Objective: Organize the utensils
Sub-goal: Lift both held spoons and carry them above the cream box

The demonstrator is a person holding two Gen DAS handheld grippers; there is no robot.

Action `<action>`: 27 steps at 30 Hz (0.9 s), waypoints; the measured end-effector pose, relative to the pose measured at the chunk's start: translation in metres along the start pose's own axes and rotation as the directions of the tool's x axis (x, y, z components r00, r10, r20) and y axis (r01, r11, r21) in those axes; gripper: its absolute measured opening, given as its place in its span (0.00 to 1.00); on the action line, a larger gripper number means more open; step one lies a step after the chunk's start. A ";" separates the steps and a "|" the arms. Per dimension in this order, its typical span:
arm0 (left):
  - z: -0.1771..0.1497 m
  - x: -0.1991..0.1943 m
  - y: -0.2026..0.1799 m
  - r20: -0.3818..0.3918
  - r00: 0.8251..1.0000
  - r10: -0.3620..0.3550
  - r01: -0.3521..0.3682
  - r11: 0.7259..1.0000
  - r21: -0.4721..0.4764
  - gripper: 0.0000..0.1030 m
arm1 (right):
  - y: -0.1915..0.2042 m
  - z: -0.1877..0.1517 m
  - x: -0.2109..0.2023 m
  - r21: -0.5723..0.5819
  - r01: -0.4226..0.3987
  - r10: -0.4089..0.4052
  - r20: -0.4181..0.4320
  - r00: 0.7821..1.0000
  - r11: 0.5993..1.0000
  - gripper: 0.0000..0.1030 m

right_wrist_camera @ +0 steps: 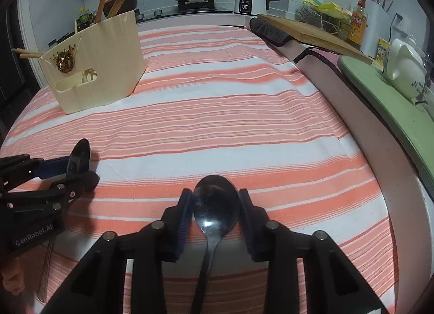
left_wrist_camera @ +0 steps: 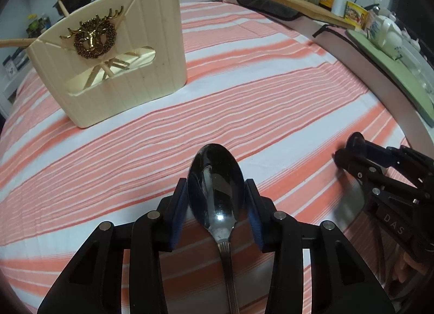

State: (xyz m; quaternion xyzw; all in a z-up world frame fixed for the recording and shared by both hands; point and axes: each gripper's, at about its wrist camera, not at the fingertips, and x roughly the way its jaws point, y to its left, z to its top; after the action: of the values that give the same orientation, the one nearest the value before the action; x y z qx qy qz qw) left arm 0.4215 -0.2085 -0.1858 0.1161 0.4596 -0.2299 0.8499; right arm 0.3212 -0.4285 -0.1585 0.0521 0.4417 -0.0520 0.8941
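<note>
Striped cloth [left_wrist_camera: 271, 102] covers the counter; the cream holder [left_wrist_camera: 114, 69] stands at its far left, well apart from both grippers. Holder already has wooden chopsticks [left_wrist_camera: 108, 69] in it, crossed behind the front cut-out, so part of the sorting looks done. Two spoons remain outside it. Left gripper [left_wrist_camera: 217, 200] brackets the bowl of the steel spoon [left_wrist_camera: 215, 189], jaws partly closed, blue pads tight to the bowl's edges, apparently gripping. Right gripper [right_wrist_camera: 215, 209] does the same with the dark spoon [right_wrist_camera: 215, 205], pads against the bowl's sides. Judgement: both spoons are gripped and neither is yet carried to the holder; that carry and drop is what is left. Whether either spoon is lifted clear of the cloth I cannot tell; handles run back under the gripper bodies and are cut off at the frame bottom. The holder's top opening and any inner compartments are not visible from these angles. In the right view another handle [right_wrist_camera: 47, 267] lies on the cloth below the left gripper; its head is hidden, so possibly a third utensil or the steel spoon's own handle.
</note>
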 end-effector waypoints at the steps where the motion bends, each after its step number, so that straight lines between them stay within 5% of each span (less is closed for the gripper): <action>1: -0.002 -0.005 0.003 0.012 1.000 0.005 -0.005 1.000 -0.008 0.40 | -0.002 0.000 -0.002 0.006 -0.018 0.018 0.012 1.000 1.000 0.33; 11: -0.018 -0.086 0.030 0.188 0.982 0.010 0.014 0.992 -0.123 0.40 | -0.005 0.007 -0.062 0.007 -0.183 0.178 0.201 0.963 0.983 0.33; 20: -0.034 -0.153 0.038 0.312 0.949 0.039 0.015 0.986 -0.167 0.40 | 0.003 0.007 -0.122 -0.046 -0.210 0.214 0.320 0.923 0.977 0.33; 27: -0.039 -0.170 0.037 0.347 0.937 0.049 0.017 0.983 -0.183 0.40 | 0.003 0.009 -0.134 -0.057 -0.195 0.203 0.347 0.916 0.979 0.31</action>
State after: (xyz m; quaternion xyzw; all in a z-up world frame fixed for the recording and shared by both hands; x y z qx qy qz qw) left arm 0.3317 -0.1119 -0.0656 -0.0016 0.3192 -0.1968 0.9270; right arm 0.2479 -0.4203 -0.0461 0.0770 0.2679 0.0355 0.9597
